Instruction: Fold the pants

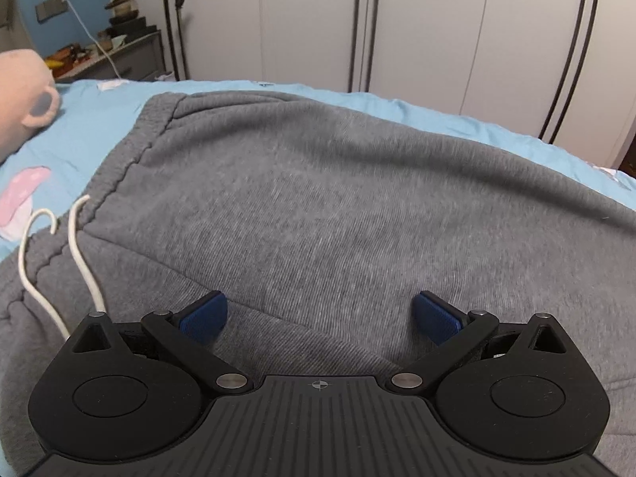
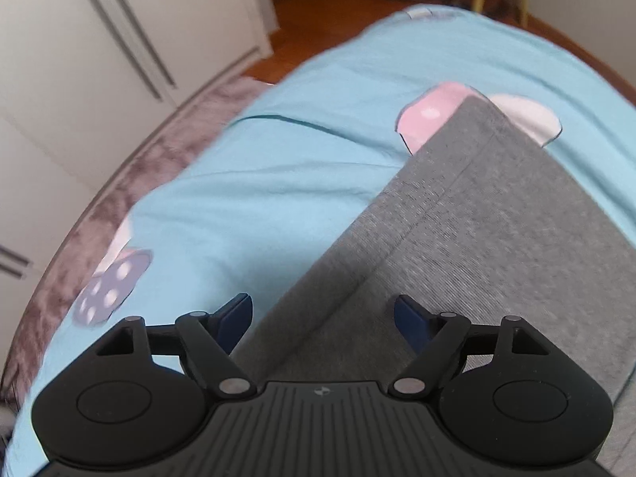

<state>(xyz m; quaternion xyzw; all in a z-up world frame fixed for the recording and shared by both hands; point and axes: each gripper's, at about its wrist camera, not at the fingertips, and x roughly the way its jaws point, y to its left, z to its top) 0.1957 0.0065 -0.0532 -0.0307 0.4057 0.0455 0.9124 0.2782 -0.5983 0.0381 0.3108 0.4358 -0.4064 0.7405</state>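
Two grippers, left gripper [image 1: 320,318] and right gripper [image 2: 322,320], spread wide, gripping nothing, over grey pants [image 1: 318,206] lying flat on blue bedsheet [image 2: 246,183], drawstring [image 1: 81,262] far left.

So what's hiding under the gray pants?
The gray pants lie on a light blue bedsheet. A pink mushroom picture peeks out from under the leg end. The rest of it is covered.

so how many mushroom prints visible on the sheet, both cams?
3. Left cam: one pink mushroom left of the waistband. Right cam: one pink, partly under the pants' leg end, one purple lower left. Others may be hidden under the pants.
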